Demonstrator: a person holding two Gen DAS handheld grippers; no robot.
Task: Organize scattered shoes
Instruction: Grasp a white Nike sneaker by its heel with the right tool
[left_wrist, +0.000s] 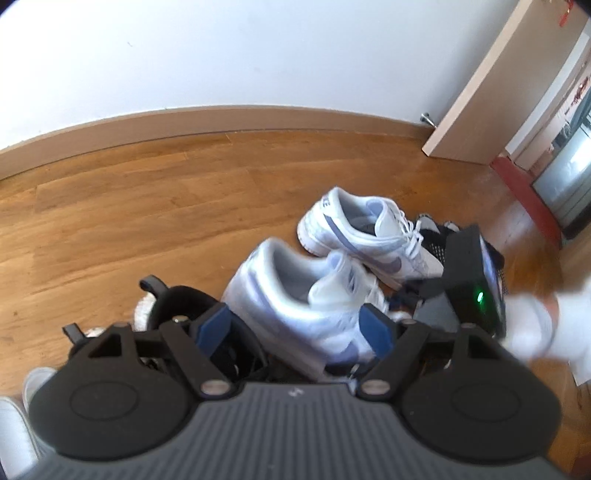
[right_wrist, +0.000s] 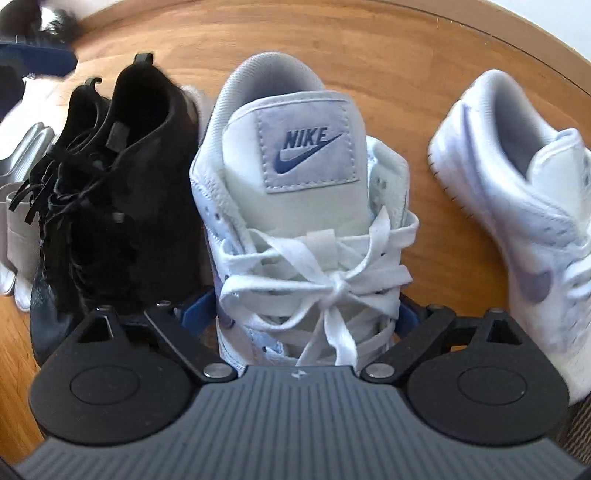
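Your left gripper (left_wrist: 301, 328) straddles the white leather sneaker (left_wrist: 295, 306); grip unclear. Right gripper (right_wrist: 308, 314) likewise, fingertips hidden; black shoe (right_wrist: 122, 199) at nine o'clock.

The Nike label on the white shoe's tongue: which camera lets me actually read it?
The right wrist view. There the Nike label faces the camera, sharp and centred, on the white sneaker between the right gripper's fingers. In the left wrist view both white sneakers appear side-on, so no tongue label is legible.
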